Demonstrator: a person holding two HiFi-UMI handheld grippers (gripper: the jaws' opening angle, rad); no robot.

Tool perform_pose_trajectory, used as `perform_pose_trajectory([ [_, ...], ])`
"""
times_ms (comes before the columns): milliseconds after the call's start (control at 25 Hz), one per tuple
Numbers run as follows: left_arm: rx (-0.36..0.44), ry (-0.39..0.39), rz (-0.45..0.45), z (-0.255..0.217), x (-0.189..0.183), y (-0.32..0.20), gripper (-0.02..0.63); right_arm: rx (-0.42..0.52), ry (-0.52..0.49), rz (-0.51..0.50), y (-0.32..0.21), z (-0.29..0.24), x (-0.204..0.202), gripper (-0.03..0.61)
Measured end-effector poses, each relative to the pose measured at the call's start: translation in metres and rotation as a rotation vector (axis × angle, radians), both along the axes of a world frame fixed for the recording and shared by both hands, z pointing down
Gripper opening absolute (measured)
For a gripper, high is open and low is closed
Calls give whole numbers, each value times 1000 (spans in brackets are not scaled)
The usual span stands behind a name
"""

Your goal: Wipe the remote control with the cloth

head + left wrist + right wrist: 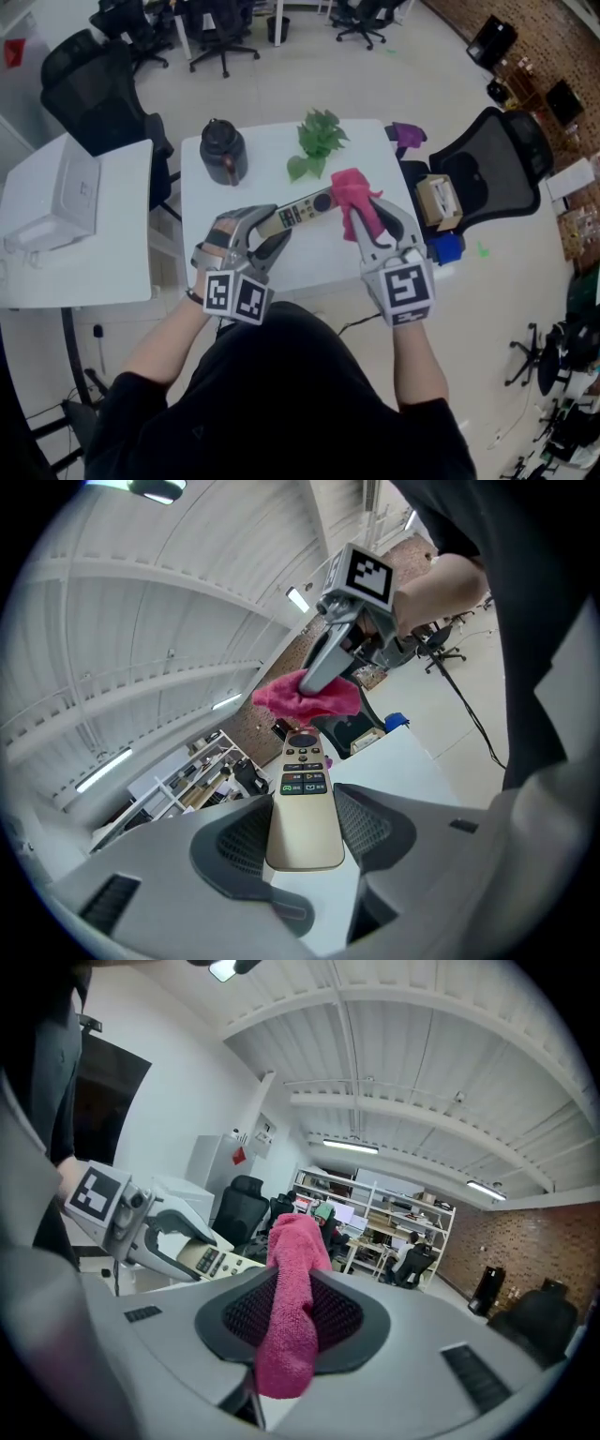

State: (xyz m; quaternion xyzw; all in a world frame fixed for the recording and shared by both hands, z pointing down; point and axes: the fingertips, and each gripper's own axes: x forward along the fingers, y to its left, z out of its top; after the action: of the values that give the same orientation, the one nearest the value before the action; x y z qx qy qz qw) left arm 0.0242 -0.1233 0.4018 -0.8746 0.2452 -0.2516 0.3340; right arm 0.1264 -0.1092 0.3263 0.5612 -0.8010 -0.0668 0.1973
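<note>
My left gripper (265,236) is shut on the near end of a beige remote control (298,213), held above the white table (281,267). In the left gripper view the remote (303,808) lies between the two pads with its buttons facing up. My right gripper (373,223) is shut on a pink cloth (353,195), whose bunched end rests over the remote's far tip. In the right gripper view the cloth (291,1307) hangs between the jaws, and the left gripper (183,1241) with the remote (220,1262) sits at the left.
A dark kettle (223,150) and a green plant (316,141) stand at the table's far side. A second white table (75,230) with a white box lies to the left. A black office chair (492,159) stands to the right, a cardboard box (436,201) beside it.
</note>
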Motion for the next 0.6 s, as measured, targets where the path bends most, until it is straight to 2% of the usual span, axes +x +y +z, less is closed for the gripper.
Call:
perform_pose_trajectory([
  [80,-21,3,-14,2,1,-4,209,15,0,-75,8,-4,-25,98],
  [240,-34,-5,-20,1,6,-7,209,-65,41,-211,20,13,-86,98],
  [360,-16,-9,-3,-2,12,-4,209,-105,89,-274,22,32,-114,98],
  [480,11,-3,16,-5,13,2,209,-101,120,-273,20,36,-115,98],
  [600,35,12,30,-9,10,6,209,-84,123,-221,15,34,-98,98],
])
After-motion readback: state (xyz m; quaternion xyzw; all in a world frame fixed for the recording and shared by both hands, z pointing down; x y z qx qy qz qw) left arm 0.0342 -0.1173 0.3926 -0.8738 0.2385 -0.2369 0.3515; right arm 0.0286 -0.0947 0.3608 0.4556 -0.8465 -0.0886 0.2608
